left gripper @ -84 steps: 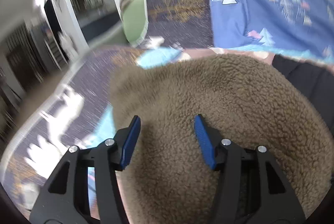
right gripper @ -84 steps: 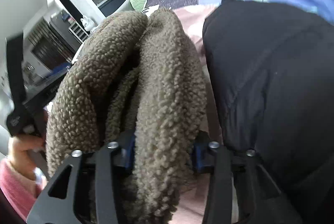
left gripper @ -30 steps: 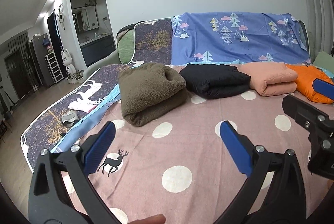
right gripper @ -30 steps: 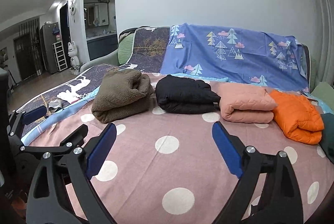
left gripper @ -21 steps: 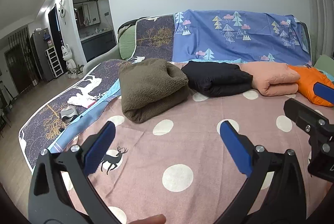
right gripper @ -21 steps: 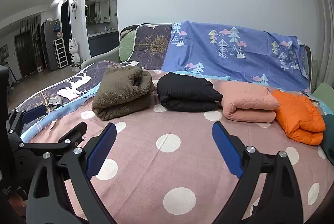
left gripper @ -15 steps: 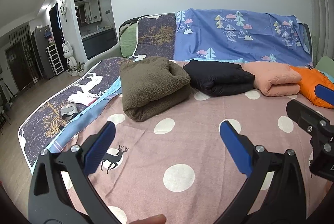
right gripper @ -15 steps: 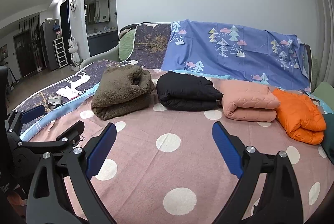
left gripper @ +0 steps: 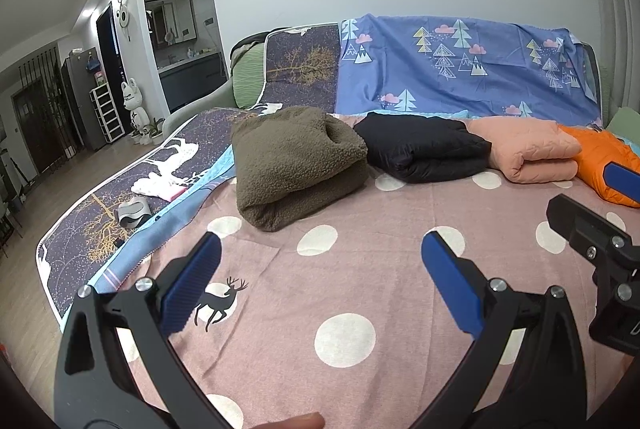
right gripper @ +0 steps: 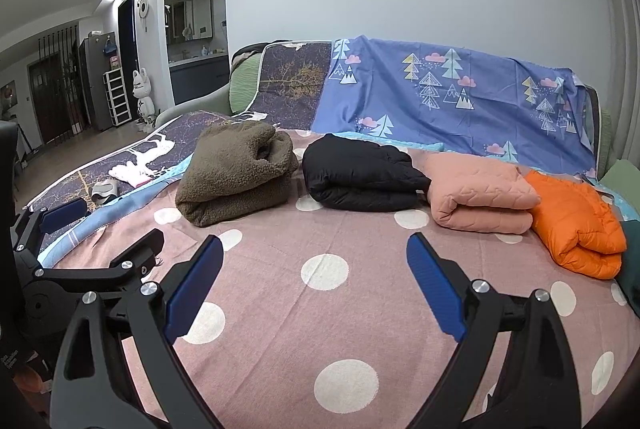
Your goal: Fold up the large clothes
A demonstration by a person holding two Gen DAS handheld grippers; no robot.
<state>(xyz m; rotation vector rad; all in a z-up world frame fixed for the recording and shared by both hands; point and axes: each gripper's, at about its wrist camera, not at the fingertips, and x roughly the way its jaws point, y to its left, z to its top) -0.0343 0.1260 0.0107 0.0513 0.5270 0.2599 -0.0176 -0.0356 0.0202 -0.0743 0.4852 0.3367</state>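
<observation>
Four folded jackets (right gripper: 360,177) in row on polka-dot sheet (right gripper: 320,309); both grippers empty.

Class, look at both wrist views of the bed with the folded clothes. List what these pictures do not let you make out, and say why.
- Dark green item, right wrist view: cut off by the frame edge, so its kind is unclear.
- Small grey object on the dark patterned bedspread, left wrist view: too small to identify.
- Folded orange puffer jacket, left wrist view: partly hidden behind the right gripper.

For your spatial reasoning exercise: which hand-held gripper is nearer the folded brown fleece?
Left hand-held gripper: the brown fleece lies just ahead. Right hand-held gripper sits further right.
</observation>
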